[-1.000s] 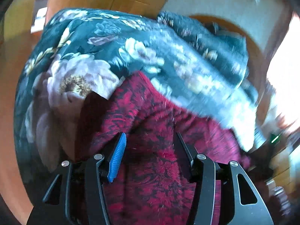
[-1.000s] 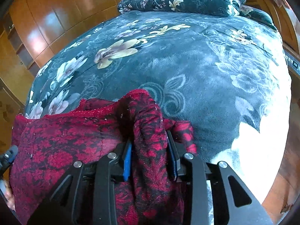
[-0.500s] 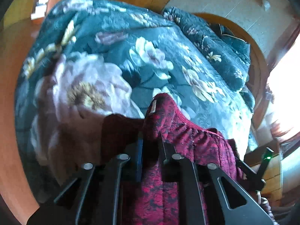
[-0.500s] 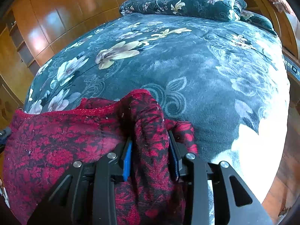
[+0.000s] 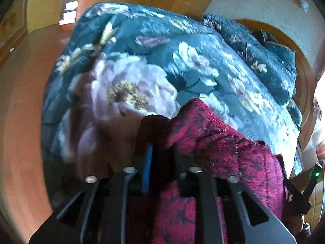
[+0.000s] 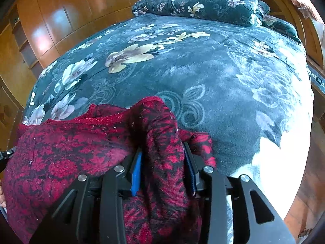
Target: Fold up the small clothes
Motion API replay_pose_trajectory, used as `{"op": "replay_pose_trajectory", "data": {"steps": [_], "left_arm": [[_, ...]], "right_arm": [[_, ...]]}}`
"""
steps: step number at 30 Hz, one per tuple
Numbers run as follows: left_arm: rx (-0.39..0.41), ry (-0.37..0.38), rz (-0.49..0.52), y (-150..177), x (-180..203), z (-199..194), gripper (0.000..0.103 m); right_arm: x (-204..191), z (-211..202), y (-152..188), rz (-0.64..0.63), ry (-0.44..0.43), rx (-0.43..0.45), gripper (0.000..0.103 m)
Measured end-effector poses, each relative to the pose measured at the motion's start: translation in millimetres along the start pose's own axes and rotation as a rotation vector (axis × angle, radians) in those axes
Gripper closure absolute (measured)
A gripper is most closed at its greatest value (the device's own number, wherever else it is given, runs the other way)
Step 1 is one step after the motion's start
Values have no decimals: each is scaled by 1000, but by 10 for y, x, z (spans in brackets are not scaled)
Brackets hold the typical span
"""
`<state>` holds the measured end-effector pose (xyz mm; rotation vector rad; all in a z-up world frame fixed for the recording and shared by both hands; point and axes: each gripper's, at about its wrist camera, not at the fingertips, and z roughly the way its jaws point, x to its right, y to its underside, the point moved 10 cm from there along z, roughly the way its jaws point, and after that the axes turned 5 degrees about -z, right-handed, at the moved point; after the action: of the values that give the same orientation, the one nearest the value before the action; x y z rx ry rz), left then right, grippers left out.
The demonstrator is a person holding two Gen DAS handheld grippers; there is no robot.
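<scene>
A red and black patterned garment [image 6: 67, 150] lies at the near edge of a bed covered by a dark teal floral blanket [image 6: 182, 65]. My right gripper [image 6: 162, 158] is shut on a bunched fold of the garment, which rises between the blue pads. In the left wrist view my left gripper [image 5: 160, 158] is shut on another edge of the same garment [image 5: 219, 148], with the cloth stretched away to the right. The tip of the other gripper shows at the far right [image 5: 312, 179].
A folded matching quilt or pillow [image 6: 203, 6] lies at the head of the bed. Wooden wardrobe panels [image 6: 50, 24] stand to the left. A curved wooden headboard [image 5: 302, 85] and wooden floor [image 5: 22, 111] surround the bed.
My left gripper went from open over the garment to shut on its edge and has lifted it a little. My right gripper has kept its hold and barely moved.
</scene>
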<state>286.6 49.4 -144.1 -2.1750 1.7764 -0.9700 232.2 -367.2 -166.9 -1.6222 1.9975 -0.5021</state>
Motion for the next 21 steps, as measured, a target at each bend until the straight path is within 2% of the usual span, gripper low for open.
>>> {"op": "replay_pose_trajectory", "data": {"steps": [2,4,6,9,12,16,21], "left_arm": [[39,-10,6,-9,33,-174,75],[75,-16,34,50,91,-384,75],[91,-2,79,164,197,-531,75],[117,6,176,407,383,-748,75],[98,47,261,699,633,-839,75],[86,63,400,1047,956,-885,75],[40,57,485,1355,1157,-788,75]], "right_arm": [[-2,-67,-29,15,-26,-6,62],[-11,-213,-60,20,-50,-2,50],[-24,-377,-64,18,-72,15,45],[9,-721,42,26,-128,33,46],[33,-975,227,9,-176,24,46],[50,-1253,677,-27,-231,-31,48],[34,-1286,1246,-25,-269,-114,48]]}}
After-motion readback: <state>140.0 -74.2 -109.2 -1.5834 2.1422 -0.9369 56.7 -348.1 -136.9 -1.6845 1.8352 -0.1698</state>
